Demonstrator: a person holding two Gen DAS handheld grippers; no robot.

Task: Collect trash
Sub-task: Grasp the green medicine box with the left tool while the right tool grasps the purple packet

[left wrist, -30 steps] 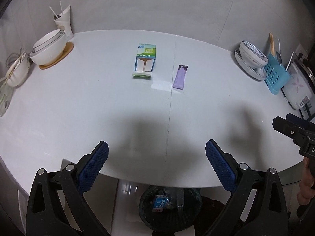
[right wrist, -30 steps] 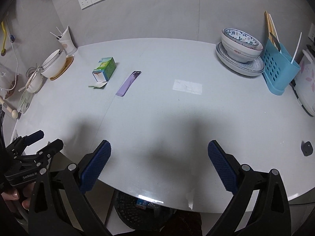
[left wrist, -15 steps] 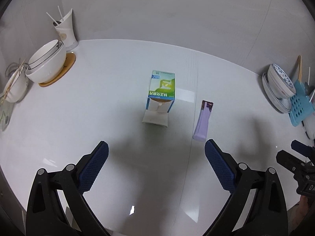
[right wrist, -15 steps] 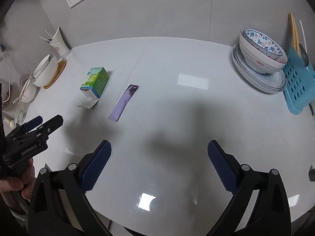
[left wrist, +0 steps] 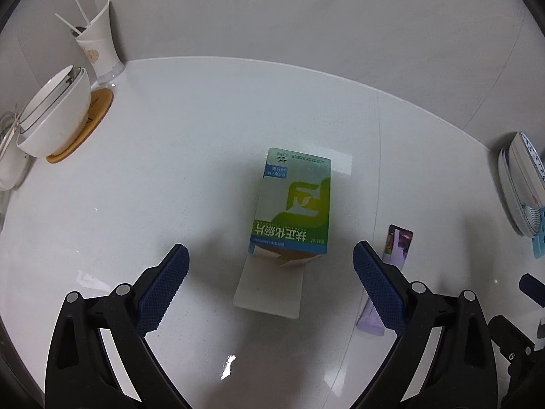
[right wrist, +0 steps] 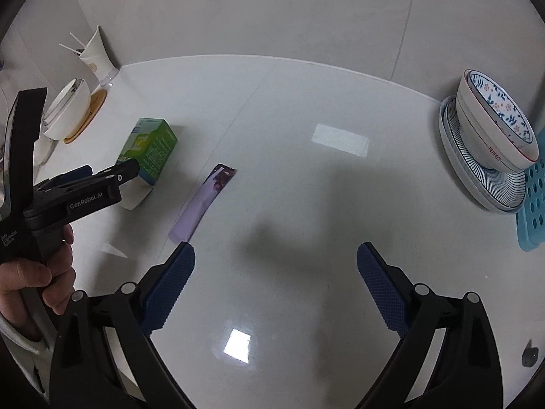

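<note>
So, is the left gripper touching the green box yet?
Apart. In the left wrist view the left gripper has closing jaws straddling the green box, with bare table between pads and box.

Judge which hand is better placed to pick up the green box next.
Left. The left gripper has the green box lined up between its closing jaws, untouched. The right gripper, jaws also closing, faces bare table, nearer the purple wrapper.
</note>
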